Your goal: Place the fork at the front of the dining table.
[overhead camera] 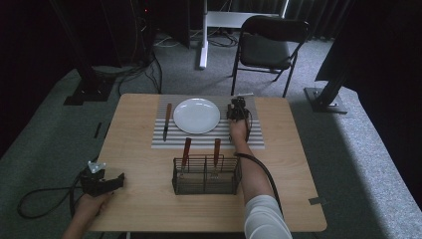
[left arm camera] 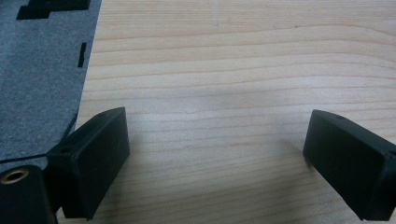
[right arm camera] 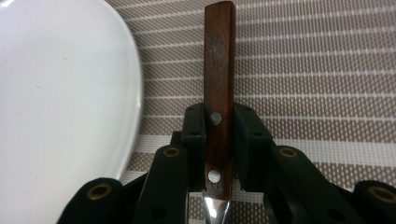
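Right gripper (right arm camera: 219, 140) clamped a wooden-handled utensil (right arm camera: 218, 84) over the mat (right arm camera: 317, 70), just right of the plate (right arm camera: 60, 93). Placing step; next, lower and release. Left gripper (left arm camera: 215, 158) gaped empty.

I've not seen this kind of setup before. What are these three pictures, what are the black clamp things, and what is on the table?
A person sits at a wooden table with a hand-held gripper in each hand: a trigger tool with two black jaws. The high view looks down from above; the other two come from cameras riding on each tool. The left hand-held gripper rests at the table's near left edge, jaws open on nothing. The right hand-held gripper is shut on a wooden-handled utensil over the striped placemat, right of the white plate. A knife lies left of the plate. A wire caddy holds two more wooden-handled utensils.
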A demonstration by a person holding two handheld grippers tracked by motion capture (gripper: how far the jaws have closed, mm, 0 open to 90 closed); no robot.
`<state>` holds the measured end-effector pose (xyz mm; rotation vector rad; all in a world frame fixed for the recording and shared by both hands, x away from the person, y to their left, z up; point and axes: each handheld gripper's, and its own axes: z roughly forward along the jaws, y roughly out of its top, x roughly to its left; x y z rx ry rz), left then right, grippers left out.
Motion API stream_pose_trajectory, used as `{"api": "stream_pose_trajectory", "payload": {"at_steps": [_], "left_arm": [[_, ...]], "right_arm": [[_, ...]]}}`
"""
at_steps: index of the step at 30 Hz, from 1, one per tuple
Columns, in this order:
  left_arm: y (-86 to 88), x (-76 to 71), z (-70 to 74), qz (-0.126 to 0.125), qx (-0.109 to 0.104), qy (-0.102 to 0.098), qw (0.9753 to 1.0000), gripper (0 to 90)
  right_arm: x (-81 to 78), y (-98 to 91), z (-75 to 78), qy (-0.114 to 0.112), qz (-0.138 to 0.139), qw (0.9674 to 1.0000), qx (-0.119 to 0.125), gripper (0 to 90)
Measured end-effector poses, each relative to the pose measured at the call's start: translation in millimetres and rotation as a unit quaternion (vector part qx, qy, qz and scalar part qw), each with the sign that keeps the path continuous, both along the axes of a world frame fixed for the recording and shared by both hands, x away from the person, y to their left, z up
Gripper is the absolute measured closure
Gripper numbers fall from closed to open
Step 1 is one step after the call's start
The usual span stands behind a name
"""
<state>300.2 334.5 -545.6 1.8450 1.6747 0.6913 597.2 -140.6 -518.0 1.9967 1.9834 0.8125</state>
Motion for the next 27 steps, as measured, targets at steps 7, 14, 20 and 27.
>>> {"api": "stream_pose_trajectory", "payload": {"at_steps": [7, 14, 20, 27], "left_arm": [[0.0, 0.0, 0.0, 0.000, 0.000, 0.000, 1.0000, 7.0], [0.0, 0.0, 0.0, 0.000, 0.000, 0.000, 1.0000, 7.0], [0.0, 0.0, 0.0, 0.000, 0.000, 0.000, 1.0000, 7.0], [0.0, 0.0, 0.0, 0.000, 0.000, 0.000, 1.0000, 7.0]], "right_arm": [[0.4, 0.8, -0.9, -0.004, 0.005, 0.9999, -0.013, 69.0], [-1.2, -0.7, 3.1, -0.005, 0.010, 0.9998, -0.014, 57.2], [-6.4, 0.3, 9.3, 0.002, 0.037, 0.9993, -0.008, 43.2], [-17.1, -1.4, 13.4, -0.006, 0.052, 0.9984, -0.022, 32.0]]}}
